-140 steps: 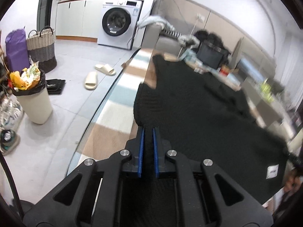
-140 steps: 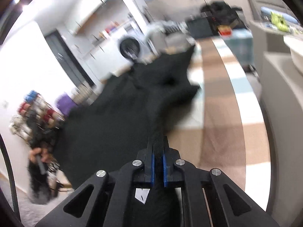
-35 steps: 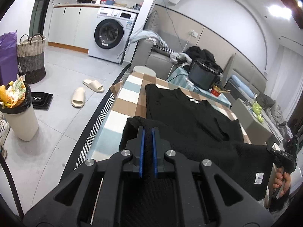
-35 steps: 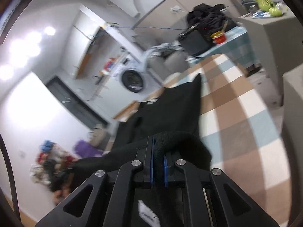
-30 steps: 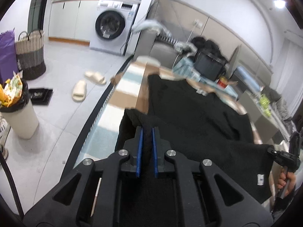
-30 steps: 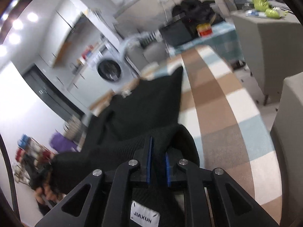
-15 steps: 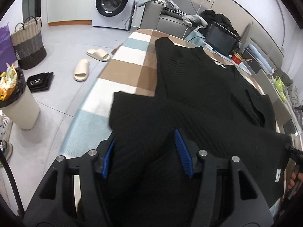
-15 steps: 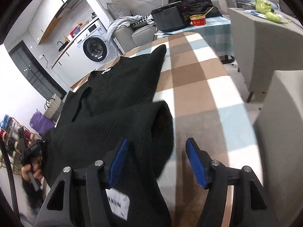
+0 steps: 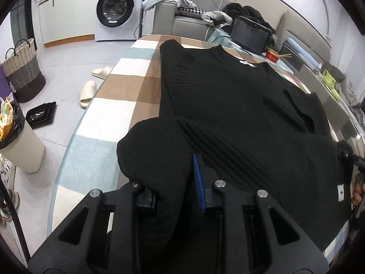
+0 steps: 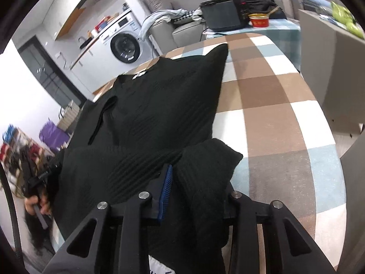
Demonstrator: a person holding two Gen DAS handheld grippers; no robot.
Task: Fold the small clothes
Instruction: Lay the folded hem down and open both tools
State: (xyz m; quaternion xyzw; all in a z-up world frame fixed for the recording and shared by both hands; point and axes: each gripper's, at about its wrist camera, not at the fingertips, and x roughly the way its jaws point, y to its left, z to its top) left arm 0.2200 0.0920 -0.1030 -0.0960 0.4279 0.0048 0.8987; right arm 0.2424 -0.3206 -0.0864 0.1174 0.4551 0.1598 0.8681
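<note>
A black knit sweater (image 9: 228,105) lies on the checked table (image 9: 127,86), its lower part folded up over the body. It also shows in the right wrist view (image 10: 159,118). My left gripper (image 9: 173,178) is open; the folded hem corner drapes loosely over its left finger, and only the blue pad of the right finger (image 9: 198,182) shows. My right gripper (image 10: 196,187) is open too; the other hem corner lies slack over its right finger, with the left blue pad (image 10: 165,189) bare. A white label (image 9: 340,193) shows on the hem.
The checked table (image 10: 273,105) has its round edge at the left and right. A white bin (image 9: 20,141), slippers (image 9: 89,91) and a woven basket (image 9: 22,75) stand on the floor at left. A washing machine (image 9: 116,9), sofa and black appliance (image 9: 249,35) lie beyond.
Both grippers opened and let go of the hem after carrying it forward over the sweater's body. The folded cloth now rests on the table and sags over the open fingers.
</note>
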